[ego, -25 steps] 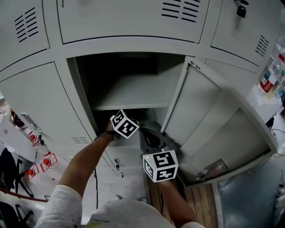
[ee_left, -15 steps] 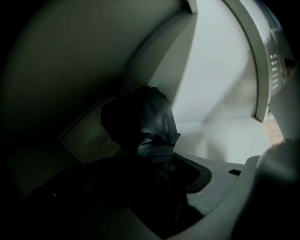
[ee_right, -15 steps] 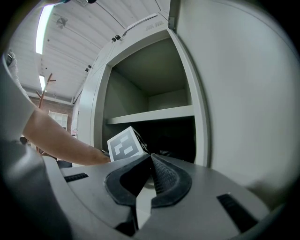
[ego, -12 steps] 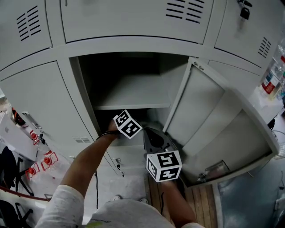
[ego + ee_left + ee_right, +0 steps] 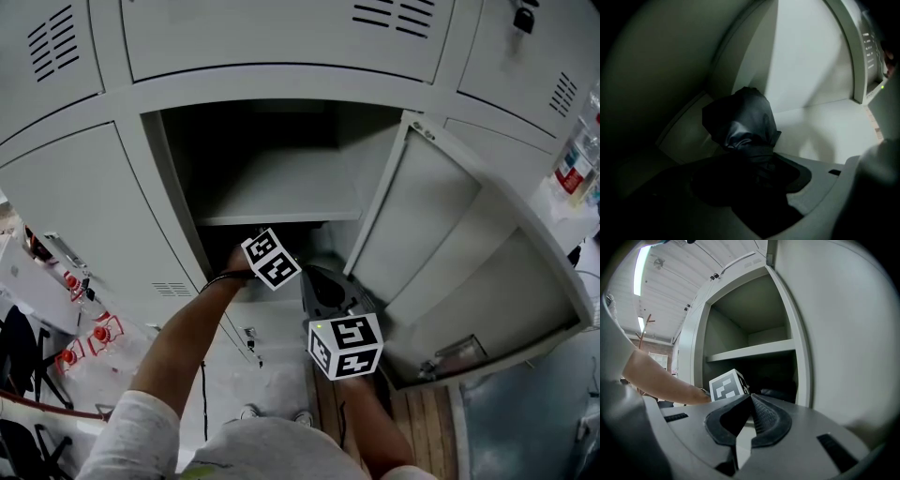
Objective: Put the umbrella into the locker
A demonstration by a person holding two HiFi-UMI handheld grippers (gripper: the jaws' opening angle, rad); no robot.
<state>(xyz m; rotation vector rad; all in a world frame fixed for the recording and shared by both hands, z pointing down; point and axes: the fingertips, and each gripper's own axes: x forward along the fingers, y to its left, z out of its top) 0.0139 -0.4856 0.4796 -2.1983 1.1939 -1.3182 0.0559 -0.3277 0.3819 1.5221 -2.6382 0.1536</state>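
**Umbrella held low inside the open locker**

A bank of grey metal lockers fills the head view, with vent slots in the closed doors above and to the left. A strip of wooden floor (image 5: 422, 417) shows at the lower right. At the right edge stands a bottle (image 5: 570, 167) with a red label.

One locker (image 5: 178, 202) stands open. Its door (image 5: 422, 230) is swung out to the right, and a pale shelf (image 5: 281, 192) splits the inside into an upper and a lower part. The upper part above the shelf looks dark. No view shows anything in it.

The person's left arm reaches under the shelf into the lower part. There the left hand-held gripper (image 5: 757, 171) has its jaws clamped on the gathered end of the black umbrella (image 5: 743, 117). The folded fabric bunches up just beyond the jaw tips. It sits in the lower compartment, near the left wall and the back corner, above the pale locker bottom (image 5: 820, 126). I cannot tell whether the fabric touches that bottom.

The right hand-held gripper (image 5: 751, 399) is outside the locker, in front of the opening and beside the door. Its ribbed pads are pressed together at the tips with nothing between them. Its view looks into the opening and catches the left gripper's marker cube (image 5: 726, 385) at the mouth of the lower part.
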